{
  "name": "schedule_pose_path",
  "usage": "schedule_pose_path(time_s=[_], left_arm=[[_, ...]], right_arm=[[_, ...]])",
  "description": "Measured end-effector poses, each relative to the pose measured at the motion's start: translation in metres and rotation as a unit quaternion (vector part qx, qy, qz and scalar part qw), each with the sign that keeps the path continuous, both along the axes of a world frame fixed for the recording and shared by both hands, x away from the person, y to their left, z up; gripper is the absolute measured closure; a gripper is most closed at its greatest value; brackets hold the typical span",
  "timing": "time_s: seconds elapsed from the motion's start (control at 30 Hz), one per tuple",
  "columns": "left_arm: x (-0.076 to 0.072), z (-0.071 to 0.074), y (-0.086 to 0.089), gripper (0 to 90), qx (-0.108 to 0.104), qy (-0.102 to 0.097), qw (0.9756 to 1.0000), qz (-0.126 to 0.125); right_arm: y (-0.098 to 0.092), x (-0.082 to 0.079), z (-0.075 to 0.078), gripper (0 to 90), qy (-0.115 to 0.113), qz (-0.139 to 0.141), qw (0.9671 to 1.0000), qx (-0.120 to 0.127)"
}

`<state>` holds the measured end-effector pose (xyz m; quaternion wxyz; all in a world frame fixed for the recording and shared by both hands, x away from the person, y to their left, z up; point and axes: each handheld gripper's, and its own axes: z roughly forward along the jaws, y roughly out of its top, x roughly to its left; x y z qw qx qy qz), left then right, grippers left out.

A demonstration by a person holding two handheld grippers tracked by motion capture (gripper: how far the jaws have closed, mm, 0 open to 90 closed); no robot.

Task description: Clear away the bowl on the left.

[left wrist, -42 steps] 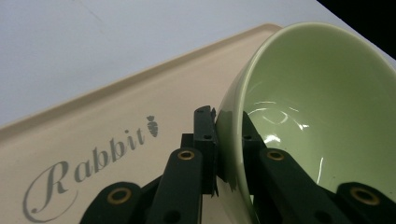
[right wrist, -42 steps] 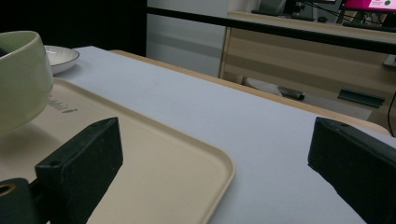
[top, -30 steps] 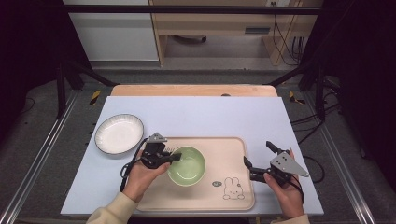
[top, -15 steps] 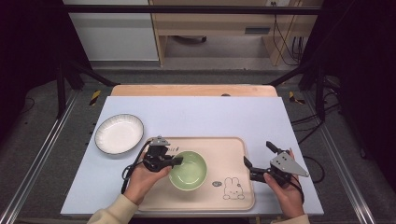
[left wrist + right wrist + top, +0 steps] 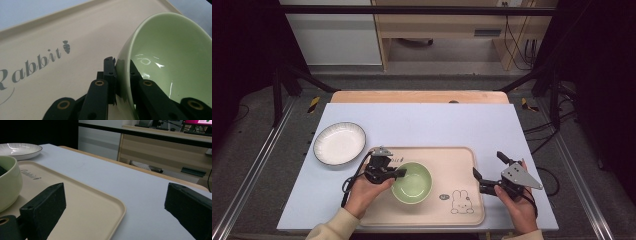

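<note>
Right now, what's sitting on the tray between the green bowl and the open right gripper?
Nothing solid. In the high view, between the green bowl and the right gripper there is only bare tray with a printed rabbit drawing.

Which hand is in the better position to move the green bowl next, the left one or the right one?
Probably the left. The left gripper is already shut on the green bowl, one finger on each side of its rim. The right gripper is open at the right edge of the tray, apart from the bowl.
</note>
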<state>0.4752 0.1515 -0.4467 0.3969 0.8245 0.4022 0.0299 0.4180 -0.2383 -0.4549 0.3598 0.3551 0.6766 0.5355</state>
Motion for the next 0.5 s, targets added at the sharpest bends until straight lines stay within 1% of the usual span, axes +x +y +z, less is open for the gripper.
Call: schedule_pose_path(time_s=[0.07, 0.23, 0.37, 0.5], left_arm=[[0.0005, -0.0004, -0.0003, 83.2, -0.003, 0.004, 1.0000, 0.002], [0.0018, -0.0008, 0.0001, 83.2, -0.002, 0.006, 1.0000, 0.000], [0.0034, -0.0009, -0.0003, 83.2, -0.002, 0.016, 0.9999, 0.001], [0.0054, -0.0009, -0.0018, 82.8, -0.001, 0.019, 0.9998, 0.000]], right_arm=[[0.0002, 0.0001, -0.0001, 3.8, 0.000, 0.001, 1.0000, -0.001], [0.0006, -0.0001, -0.0002, 3.8, 0.001, 0.001, 1.0000, 0.000], [0.0003, 0.0001, -0.0002, 3.8, 0.000, 0.001, 1.0000, 0.000], [0.0007, 0.0000, -0.0002, 4.0, 0.002, 0.002, 1.0000, 0.000]])
